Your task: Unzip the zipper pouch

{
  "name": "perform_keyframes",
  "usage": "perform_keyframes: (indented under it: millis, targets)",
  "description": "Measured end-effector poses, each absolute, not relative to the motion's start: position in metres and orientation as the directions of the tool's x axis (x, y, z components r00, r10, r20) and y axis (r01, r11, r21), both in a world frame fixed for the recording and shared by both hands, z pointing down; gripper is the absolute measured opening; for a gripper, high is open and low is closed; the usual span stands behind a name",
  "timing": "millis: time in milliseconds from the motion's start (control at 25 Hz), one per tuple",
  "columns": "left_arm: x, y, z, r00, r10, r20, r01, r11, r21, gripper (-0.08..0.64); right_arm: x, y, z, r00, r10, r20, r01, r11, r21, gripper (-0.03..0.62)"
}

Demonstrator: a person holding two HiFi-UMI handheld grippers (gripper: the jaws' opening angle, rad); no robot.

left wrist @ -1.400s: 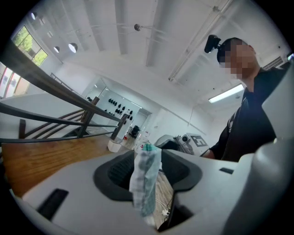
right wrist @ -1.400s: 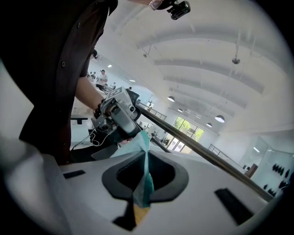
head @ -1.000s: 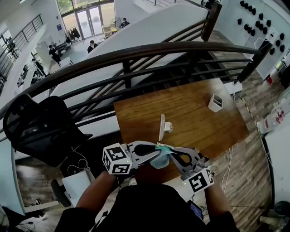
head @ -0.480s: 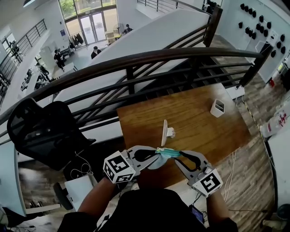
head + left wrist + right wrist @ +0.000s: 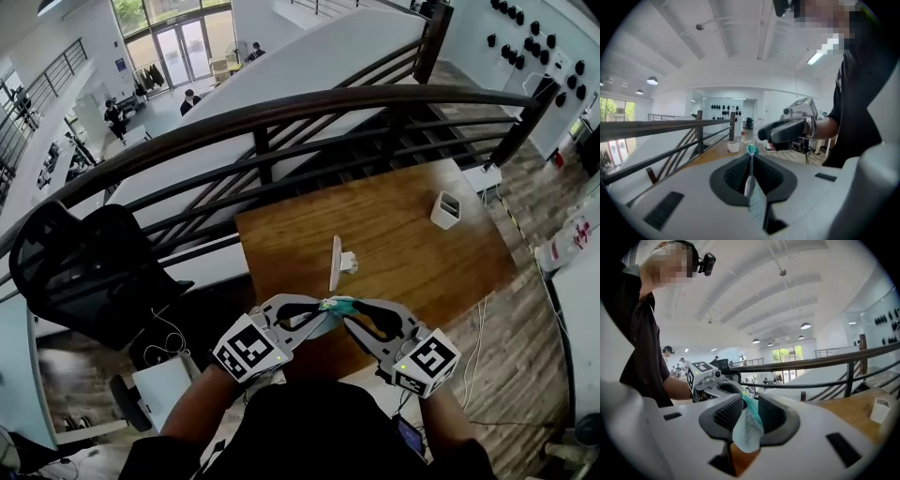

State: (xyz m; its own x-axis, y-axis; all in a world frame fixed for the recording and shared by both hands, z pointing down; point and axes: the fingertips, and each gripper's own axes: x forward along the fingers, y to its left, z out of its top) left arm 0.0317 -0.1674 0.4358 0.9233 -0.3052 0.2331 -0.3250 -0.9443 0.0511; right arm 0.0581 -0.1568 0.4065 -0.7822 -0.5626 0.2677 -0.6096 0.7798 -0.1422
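Note:
A small pale-teal zipper pouch (image 5: 335, 306) hangs in the air between both grippers, over the table's near edge. My left gripper (image 5: 324, 308) comes in from the left and is shut on a thin edge of the pouch (image 5: 753, 190), whose teal end pokes out past the pads. My right gripper (image 5: 348, 309) faces it from the right. Its jaws have just been opening and now stand a finger's width apart. The pouch (image 5: 747, 427) lies loosely between them and sags below the left pad. Each gripper shows in the other's view: the right gripper (image 5: 786, 133) and the left gripper (image 5: 712, 379).
The wooden table (image 5: 403, 248) carries a small white box (image 5: 445, 211) at the far right and a white upright stand (image 5: 337, 264) near the middle. A dark railing (image 5: 281, 117) runs behind it. A black office chair (image 5: 84, 267) stands at the left.
Both grippers have rolled about their own axes, so their marker cubes face differently. The pouch, bunched and drooping a second ago, now lies flatter between the fingertips.

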Motion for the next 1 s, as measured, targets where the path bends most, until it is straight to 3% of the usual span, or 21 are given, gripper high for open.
perform_keyframes:
  millis: [640, 760, 1000]
  targets:
    - [0.039, -0.128, 0.456, 0.936, -0.139, 0.324, -0.141, -0.990, -0.017, 0.026, 0.018, -0.139, 0.430, -0.882, -0.250, 0.400, -0.349, 0.916, -0.197, 0.130]
    - [0.038, -0.128, 0.461, 0.934, -0.132, 0.333, -0.138, -0.990, -0.006, 0.026, 0.017, -0.136, 0.435, -0.878, -0.229, 0.421, -0.328, 0.928, -0.179, 0.070]
    - [0.038, -0.132, 0.464, 0.933, -0.135, 0.334, -0.148, -0.989, 0.011, 0.026, 0.021, -0.138, 0.433, -0.875, -0.250, 0.414, -0.336, 0.931, -0.146, 0.048]
